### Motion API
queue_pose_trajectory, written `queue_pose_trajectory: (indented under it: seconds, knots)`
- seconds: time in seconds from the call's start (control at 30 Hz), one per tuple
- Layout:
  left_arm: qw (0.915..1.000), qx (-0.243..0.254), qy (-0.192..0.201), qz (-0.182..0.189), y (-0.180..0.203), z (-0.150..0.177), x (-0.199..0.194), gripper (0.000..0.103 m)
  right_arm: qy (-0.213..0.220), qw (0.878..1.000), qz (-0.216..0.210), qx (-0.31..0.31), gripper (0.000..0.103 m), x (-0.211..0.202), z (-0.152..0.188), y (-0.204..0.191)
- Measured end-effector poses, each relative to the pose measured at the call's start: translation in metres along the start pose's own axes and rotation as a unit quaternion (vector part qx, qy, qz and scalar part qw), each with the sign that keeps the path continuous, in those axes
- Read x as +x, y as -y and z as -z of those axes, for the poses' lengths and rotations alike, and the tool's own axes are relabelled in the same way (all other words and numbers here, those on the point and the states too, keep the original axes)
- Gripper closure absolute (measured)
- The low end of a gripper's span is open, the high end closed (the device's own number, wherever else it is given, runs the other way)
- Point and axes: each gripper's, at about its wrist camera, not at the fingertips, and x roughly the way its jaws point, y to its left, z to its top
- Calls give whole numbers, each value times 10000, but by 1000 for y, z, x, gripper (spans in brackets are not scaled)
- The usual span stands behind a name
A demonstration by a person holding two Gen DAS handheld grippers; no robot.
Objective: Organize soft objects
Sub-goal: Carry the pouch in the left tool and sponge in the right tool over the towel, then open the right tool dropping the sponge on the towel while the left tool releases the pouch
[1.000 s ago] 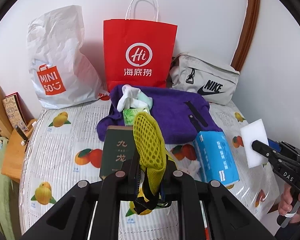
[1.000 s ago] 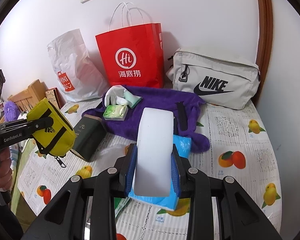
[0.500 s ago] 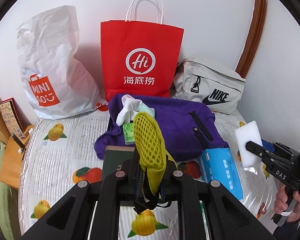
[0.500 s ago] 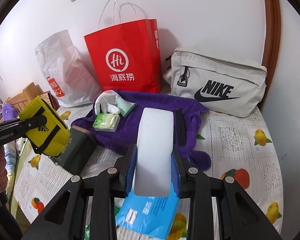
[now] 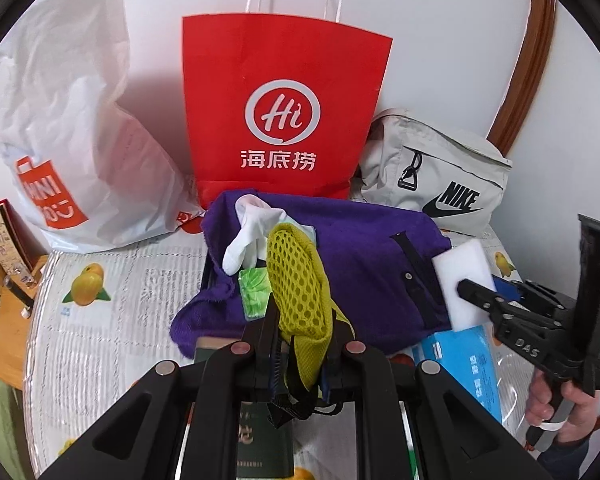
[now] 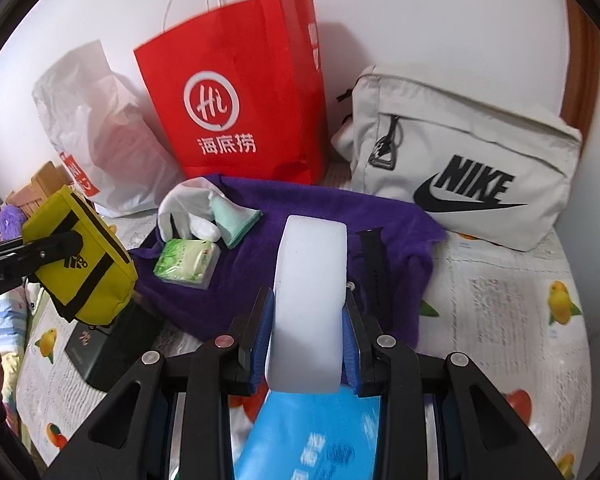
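White wall behind; fruit-print bedcover (image 6: 500,300) below. Red Haidilao paper bag (image 5: 284,112), white Miniso plastic bag (image 5: 72,140) and grey Nike pouch (image 6: 460,168) stand against wall. Purple towel (image 6: 300,232) spread in front, carrying white glove (image 6: 184,212), green tissue pack (image 6: 186,262), black watch strap (image 6: 374,260). Left gripper (image 5: 302,322) pinching yellow mesh pouch (image 5: 296,284), held above towel's near edge. Right gripper (image 6: 308,332) clamped on white sponge block (image 6: 310,300), over towel. Blue tissue packet (image 6: 312,436) lies beneath.
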Motion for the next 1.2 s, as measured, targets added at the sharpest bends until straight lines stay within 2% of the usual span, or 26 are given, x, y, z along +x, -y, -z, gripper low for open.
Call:
queue_pose_trajectory:
  seconds: [0.2,0.47,0.93,1.13,1.2]
  knots:
    - [9998,-7,-165,145,2,-12,25,89,-304,9995,-58,-35,71,38,-9,1]
    - [9991,82,-286,287,13,-23,54,89,-693,9973,-21,-228,71,65,-9,0]
    - [9966,316,-703,301,35,-27,111,89,-1121,9936,-60,-96,69,92,-9,12]
    - [9949,405,-875,280,44,-25,132,88,-1142,9933,-90,-153,69,96,-8,13]
    - [9944,439,-926,270,46,-25,136,86,-1151,9932,-122,-136,66,95,-8,13]
